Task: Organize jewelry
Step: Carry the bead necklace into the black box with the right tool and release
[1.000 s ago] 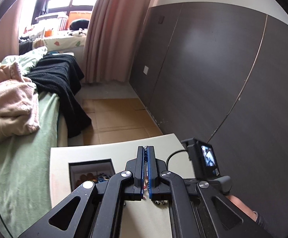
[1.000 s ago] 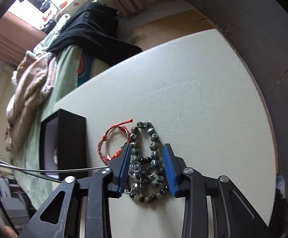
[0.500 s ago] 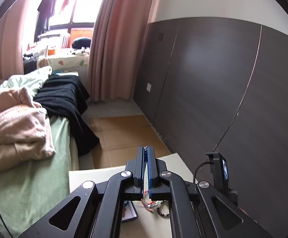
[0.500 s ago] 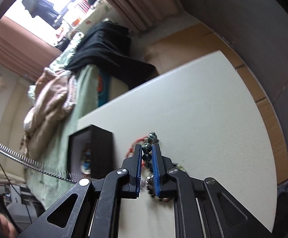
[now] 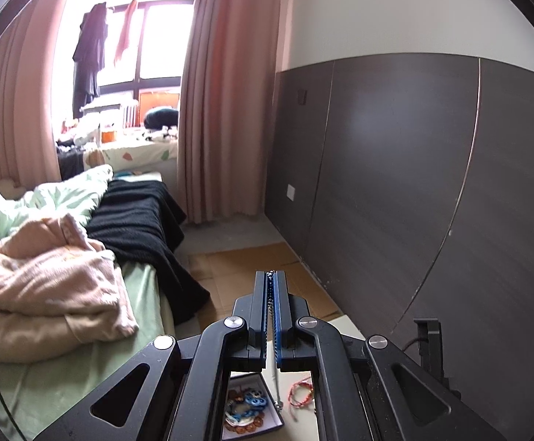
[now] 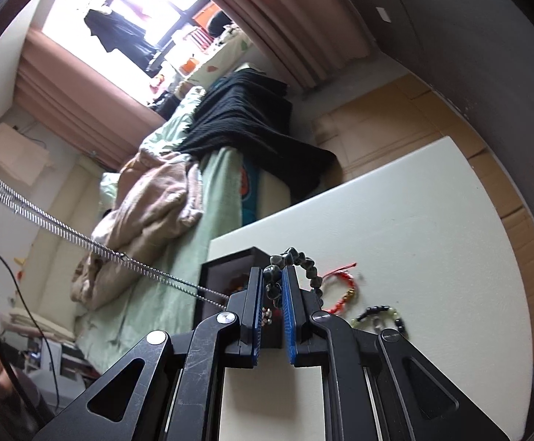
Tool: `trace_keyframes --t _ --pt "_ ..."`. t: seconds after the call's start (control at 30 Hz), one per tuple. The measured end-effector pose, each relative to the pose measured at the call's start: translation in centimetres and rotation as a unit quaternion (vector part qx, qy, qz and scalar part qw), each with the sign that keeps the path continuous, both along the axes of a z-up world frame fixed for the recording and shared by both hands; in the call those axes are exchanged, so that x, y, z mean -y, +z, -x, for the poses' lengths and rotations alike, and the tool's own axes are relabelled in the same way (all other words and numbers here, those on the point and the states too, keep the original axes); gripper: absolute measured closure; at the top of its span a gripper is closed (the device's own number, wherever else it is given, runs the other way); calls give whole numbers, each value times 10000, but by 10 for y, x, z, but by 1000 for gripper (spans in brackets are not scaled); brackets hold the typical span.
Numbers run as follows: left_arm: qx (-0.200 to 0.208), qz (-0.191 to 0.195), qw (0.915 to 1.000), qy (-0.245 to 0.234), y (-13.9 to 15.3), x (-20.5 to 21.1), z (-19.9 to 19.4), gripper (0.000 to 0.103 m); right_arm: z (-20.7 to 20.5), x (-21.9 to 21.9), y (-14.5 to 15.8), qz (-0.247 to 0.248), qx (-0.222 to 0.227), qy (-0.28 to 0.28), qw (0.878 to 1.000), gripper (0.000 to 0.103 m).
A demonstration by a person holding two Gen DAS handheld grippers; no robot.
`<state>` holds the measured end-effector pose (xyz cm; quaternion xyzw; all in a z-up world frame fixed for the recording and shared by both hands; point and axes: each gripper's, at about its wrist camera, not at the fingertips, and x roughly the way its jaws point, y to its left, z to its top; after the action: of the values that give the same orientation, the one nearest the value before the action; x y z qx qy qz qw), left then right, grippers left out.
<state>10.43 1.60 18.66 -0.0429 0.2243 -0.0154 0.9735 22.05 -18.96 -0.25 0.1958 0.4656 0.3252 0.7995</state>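
Note:
My left gripper [image 5: 271,275] is shut on a thin silver chain [image 5: 276,375], which hangs down over the table. In the right wrist view the chain [image 6: 83,237] stretches taut from the upper left. My right gripper [image 6: 275,272] is shut on a dark green bead bracelet [image 6: 303,261] and holds it above the table beside the black jewelry box [image 6: 230,268]. The open box [image 5: 252,413] holds several pieces. A red cord bracelet [image 6: 342,290] and a black-and-pale bead bracelet [image 6: 380,316] lie on the cream table [image 6: 414,239].
A bed with green sheet, pink blanket [image 5: 42,294] and black throw [image 5: 138,220] lies left of the table. A dark panelled wall [image 5: 414,183] runs along the right. Cardboard [image 5: 237,268] covers the floor beyond the table.
My right gripper closed on the green bead bracelet and lifted it off the table. My left gripper rose and tilted up, drawing the silver chain taut.

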Motion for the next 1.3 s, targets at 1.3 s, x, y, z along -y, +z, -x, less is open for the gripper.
trace_keyframes --t 1.3 --pt "-1033 1364 9848 285 -160 -48 -33 101 7 -27 -6 216 52 219 9995 91"
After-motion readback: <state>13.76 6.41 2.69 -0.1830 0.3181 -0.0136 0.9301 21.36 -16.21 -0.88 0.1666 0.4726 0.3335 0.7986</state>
